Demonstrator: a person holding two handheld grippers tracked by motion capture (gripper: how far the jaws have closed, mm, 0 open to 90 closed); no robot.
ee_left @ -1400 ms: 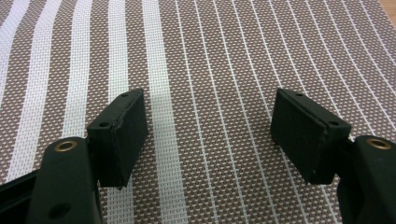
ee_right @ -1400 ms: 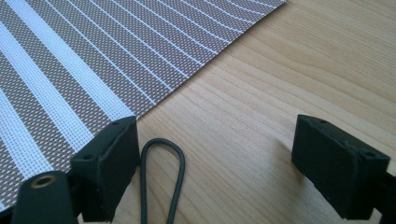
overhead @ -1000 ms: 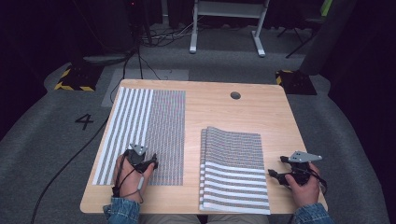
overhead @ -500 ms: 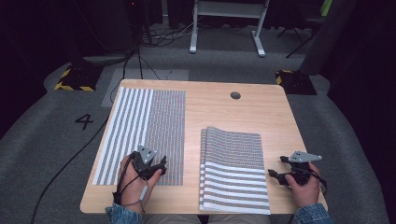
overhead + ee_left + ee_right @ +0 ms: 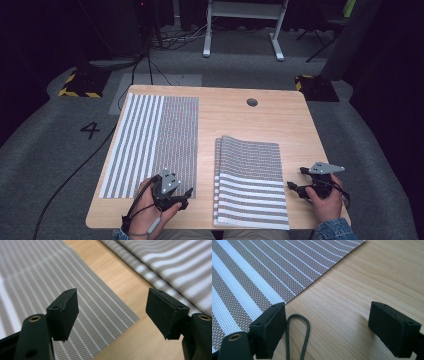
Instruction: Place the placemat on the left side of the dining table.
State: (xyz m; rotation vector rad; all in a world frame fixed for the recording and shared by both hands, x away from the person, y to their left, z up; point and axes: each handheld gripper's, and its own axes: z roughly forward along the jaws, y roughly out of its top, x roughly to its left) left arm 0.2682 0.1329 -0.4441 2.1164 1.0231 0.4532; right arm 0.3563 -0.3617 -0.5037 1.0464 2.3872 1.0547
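Placemat [image 5: 155,142] lies flat under the wide-open left tongs [image 5: 186,192]; folded stack [image 5: 250,182] sits beside the wide-open right tongs [image 5: 292,186].

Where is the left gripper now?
In the high view the left gripper is at the table's near left, over the flat mat's near right corner, left of the folded mat.
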